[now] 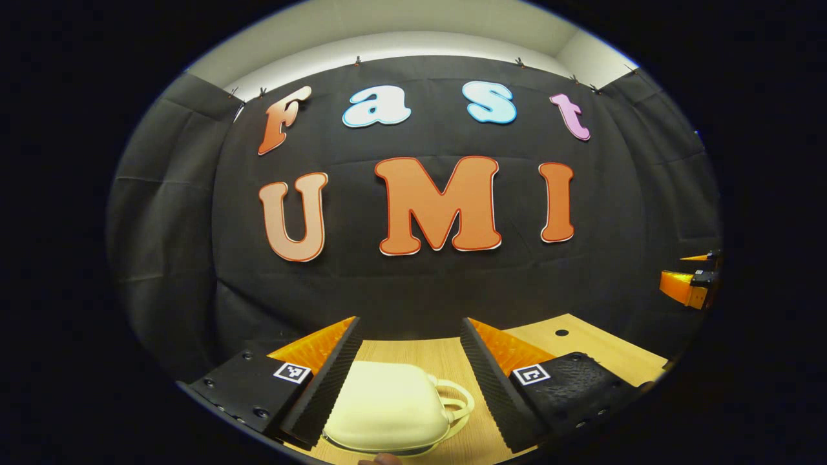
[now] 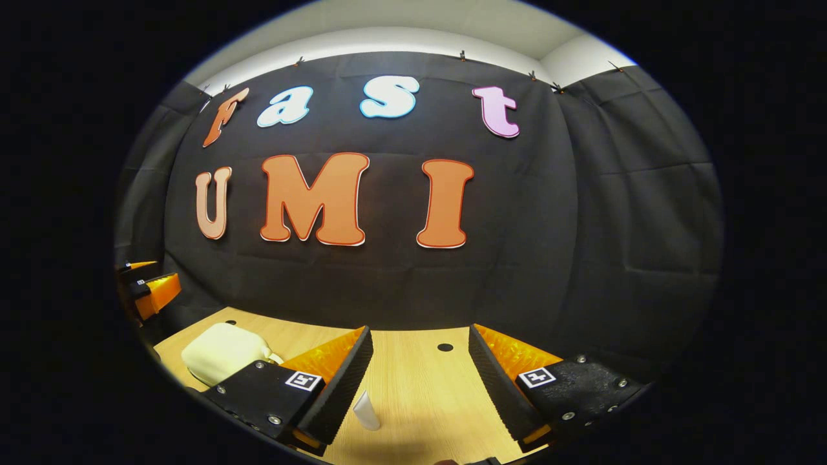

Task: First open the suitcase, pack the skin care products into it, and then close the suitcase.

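Note:
A small cream suitcase [image 1: 387, 407] lies shut on the wooden table [image 1: 581, 342], its loop handle [image 1: 457, 402] pointing right. My left gripper [image 1: 409, 323] is open and hovers over it, so the case shows between the two fingers; I cannot tell whether they touch it. In the right gripper view the same suitcase [image 2: 223, 352] sits off to the left. A white skin care tube [image 2: 366, 410] stands on the table just inside the left finger of my right gripper [image 2: 420, 329], which is open and holds nothing.
The table [image 2: 420, 387] has a small round hole [image 2: 444, 347] near the back and another hole [image 1: 561, 332] in the left gripper view. The booth's black cloth wall rises right behind the table. Each gripper appears at the other view's edge: right gripper [image 1: 691, 284], left gripper [image 2: 152, 290].

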Action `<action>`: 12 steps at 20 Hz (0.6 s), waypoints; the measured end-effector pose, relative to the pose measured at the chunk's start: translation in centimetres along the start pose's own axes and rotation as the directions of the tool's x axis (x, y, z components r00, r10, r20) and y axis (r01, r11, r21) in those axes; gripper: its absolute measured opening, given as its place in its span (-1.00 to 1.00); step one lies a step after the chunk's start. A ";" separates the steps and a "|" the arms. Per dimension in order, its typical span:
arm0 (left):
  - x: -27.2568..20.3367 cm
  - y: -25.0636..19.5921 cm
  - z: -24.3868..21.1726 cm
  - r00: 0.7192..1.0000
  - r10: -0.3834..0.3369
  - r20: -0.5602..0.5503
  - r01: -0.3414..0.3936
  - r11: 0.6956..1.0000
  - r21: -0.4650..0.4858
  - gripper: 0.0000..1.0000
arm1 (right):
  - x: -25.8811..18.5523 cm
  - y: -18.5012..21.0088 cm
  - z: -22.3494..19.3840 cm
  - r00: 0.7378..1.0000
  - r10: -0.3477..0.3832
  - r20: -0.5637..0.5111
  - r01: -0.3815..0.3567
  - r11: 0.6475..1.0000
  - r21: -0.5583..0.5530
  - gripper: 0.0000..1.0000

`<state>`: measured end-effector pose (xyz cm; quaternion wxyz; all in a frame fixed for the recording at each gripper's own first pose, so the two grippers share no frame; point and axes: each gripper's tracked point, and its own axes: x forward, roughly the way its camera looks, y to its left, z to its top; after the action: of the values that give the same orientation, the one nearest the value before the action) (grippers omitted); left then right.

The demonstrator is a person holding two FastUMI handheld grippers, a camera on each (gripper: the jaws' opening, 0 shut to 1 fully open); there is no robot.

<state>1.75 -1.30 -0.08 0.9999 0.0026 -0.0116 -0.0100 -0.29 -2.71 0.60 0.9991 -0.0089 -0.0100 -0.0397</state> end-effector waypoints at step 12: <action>-0.8 -0.3 -2.5 1.000 0.013 -0.023 -0.006 0.958 0.287 1.00 | -0.5 0.0 -2.6 0.998 -0.004 -0.064 0.004 1.000 -0.002 0.90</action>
<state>1.00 -1.60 -2.62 0.9891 0.1475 -0.0006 -0.0034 -0.70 -2.67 -1.99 0.9988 -0.0087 0.0220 -0.0419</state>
